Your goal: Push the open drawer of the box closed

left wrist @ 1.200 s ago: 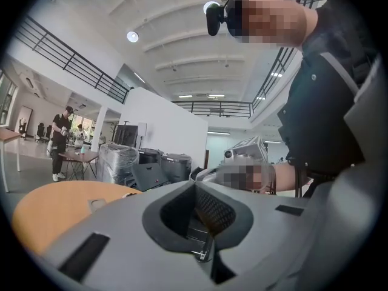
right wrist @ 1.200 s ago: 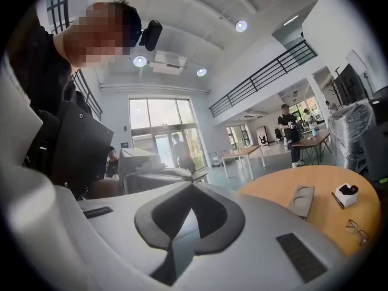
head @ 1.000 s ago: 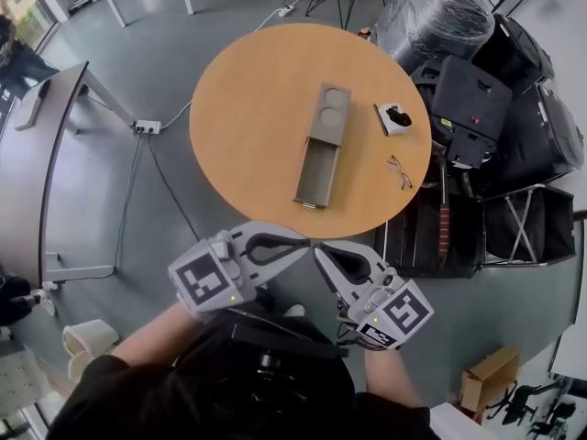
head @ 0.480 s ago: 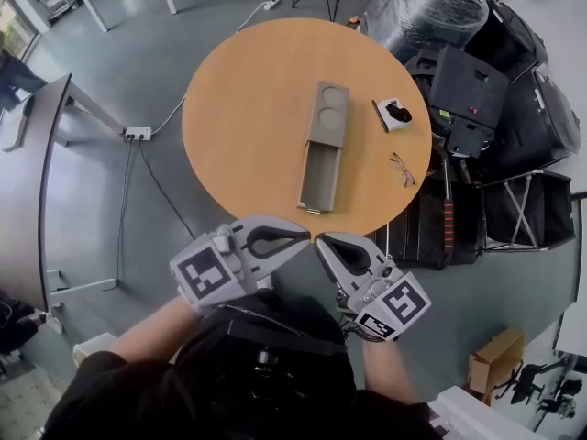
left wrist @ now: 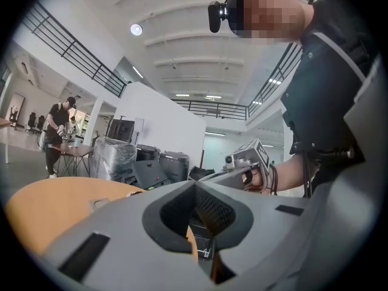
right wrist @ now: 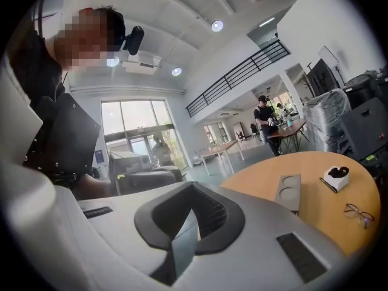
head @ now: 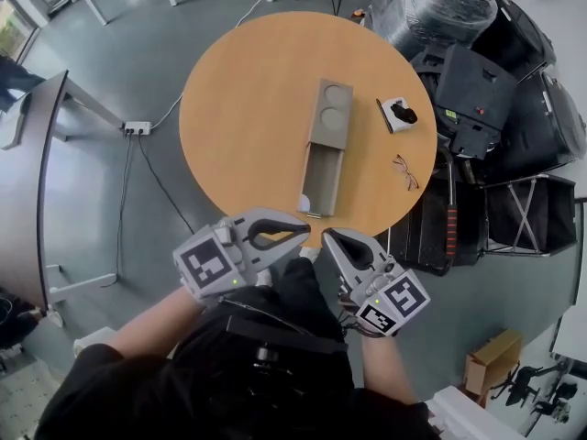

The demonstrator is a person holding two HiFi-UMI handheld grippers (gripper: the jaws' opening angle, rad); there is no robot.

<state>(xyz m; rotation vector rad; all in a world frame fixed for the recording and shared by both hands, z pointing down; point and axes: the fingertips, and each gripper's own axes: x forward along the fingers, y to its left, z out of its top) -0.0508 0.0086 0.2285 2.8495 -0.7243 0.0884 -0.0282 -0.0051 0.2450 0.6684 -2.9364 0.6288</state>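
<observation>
Drawer [head: 323, 180] of the long grey rectangular box [head: 332, 115] stands pulled out at the middle of the round wooden table [head: 238, 108], its open end toward the table's near edge. I hold both tools just off that near edge: left gripper [head: 305, 231] and right gripper [head: 326, 237] each have jaws pressed together, nothing between them. Thin wire-framed spectacles [head: 404, 172] lie by the table's right edge.

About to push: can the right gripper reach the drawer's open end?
Likely yes. The drawer opens toward the near edge of the table, and nothing lies between its end and the right gripper.
</observation>
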